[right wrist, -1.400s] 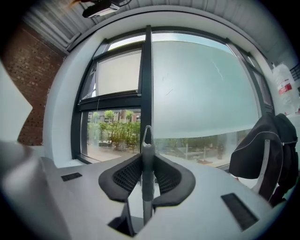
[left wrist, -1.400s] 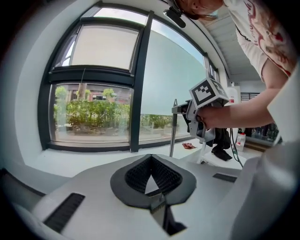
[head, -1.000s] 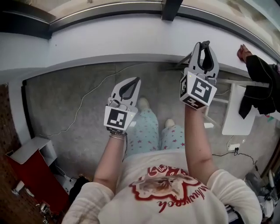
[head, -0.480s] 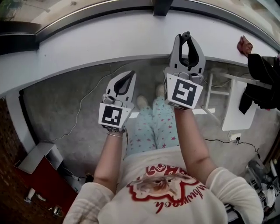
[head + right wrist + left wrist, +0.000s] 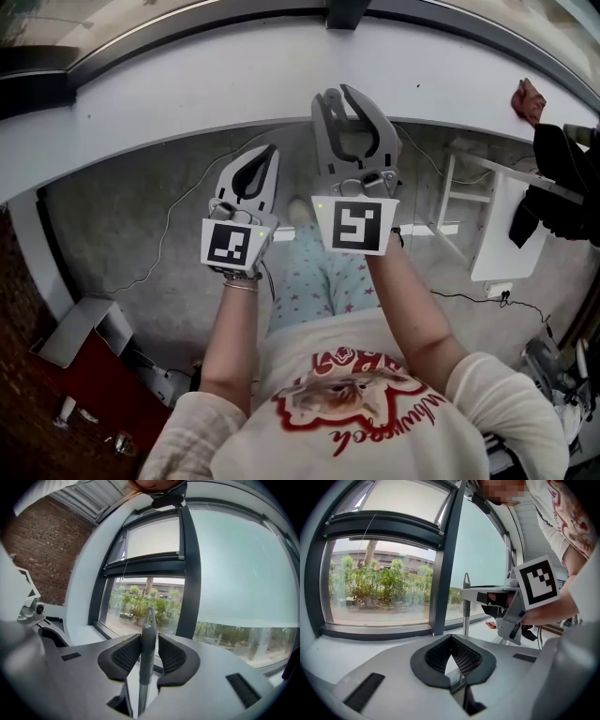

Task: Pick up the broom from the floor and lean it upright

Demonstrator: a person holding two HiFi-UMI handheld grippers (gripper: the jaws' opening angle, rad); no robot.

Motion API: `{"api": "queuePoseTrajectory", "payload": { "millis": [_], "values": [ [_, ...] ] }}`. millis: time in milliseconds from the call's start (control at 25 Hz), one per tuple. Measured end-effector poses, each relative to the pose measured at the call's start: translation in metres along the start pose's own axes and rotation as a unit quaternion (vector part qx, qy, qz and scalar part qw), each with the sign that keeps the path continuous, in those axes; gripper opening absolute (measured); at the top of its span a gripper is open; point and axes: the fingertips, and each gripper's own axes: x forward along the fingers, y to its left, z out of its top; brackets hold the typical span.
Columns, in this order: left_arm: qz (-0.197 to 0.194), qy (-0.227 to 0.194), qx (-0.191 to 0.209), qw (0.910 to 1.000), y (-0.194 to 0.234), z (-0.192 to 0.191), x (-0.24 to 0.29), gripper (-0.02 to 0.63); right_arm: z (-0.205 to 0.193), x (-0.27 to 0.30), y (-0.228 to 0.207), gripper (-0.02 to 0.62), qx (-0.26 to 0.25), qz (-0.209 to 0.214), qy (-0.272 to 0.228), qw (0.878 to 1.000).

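In the right gripper view a slim grey broom handle (image 5: 147,639) with a hanging loop at its tip stands upright between the jaws of my right gripper (image 5: 149,641). The jaws have just been opening; a thin gap shows beside the handle, so the pads no longer press on it. The left gripper view shows the same handle (image 5: 466,616) as a vertical pole in front of the window. My left gripper (image 5: 451,639) is shut with nothing in it. In the head view the right gripper (image 5: 337,92) is raised close beside the left gripper (image 5: 270,150). The broom head is hidden.
A white wall and window sill (image 5: 187,103) run ahead, with a dark window post (image 5: 445,573). At the right stand a white rack (image 5: 502,225) and dark hanging clothes (image 5: 562,178). A cable (image 5: 178,216) lies on the grey floor, and a red box (image 5: 84,394) sits at lower left.
Both grippers have shifted left in the head view. The right one moved furthest, from the right side to the centre beside the left gripper, and rolled so that its marker faces the camera.
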Motion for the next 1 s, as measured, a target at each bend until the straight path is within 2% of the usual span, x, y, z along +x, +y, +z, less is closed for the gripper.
{"api": "queuePoseTrajectory", "payload": {
  "millis": [280,560,720,1000],
  "values": [
    [0.005,-0.003,0.005,1.0,0.007,0.005,0.005,0.016,0.009,0.003,0.004,0.182,0.002,0.023,-0.021,1.0],
    [0.002,0.001,-0.003,1.0,0.006,0.008,0.002,0.017,0.007,-0.014,0.005,0.232,-0.009,0.036,-0.013,0.999],
    [-0.019,-0.022,-0.001,0.9996,0.0,0.013,0.002,0.017,0.013,-0.019,0.005,0.235,0.007,0.03,-0.025,0.999],
    [-0.032,-0.032,0.006,0.999,0.003,0.024,-0.003,0.017,0.034,-0.02,0.019,0.235,0.004,0.038,-0.044,0.998]
  ]
}}
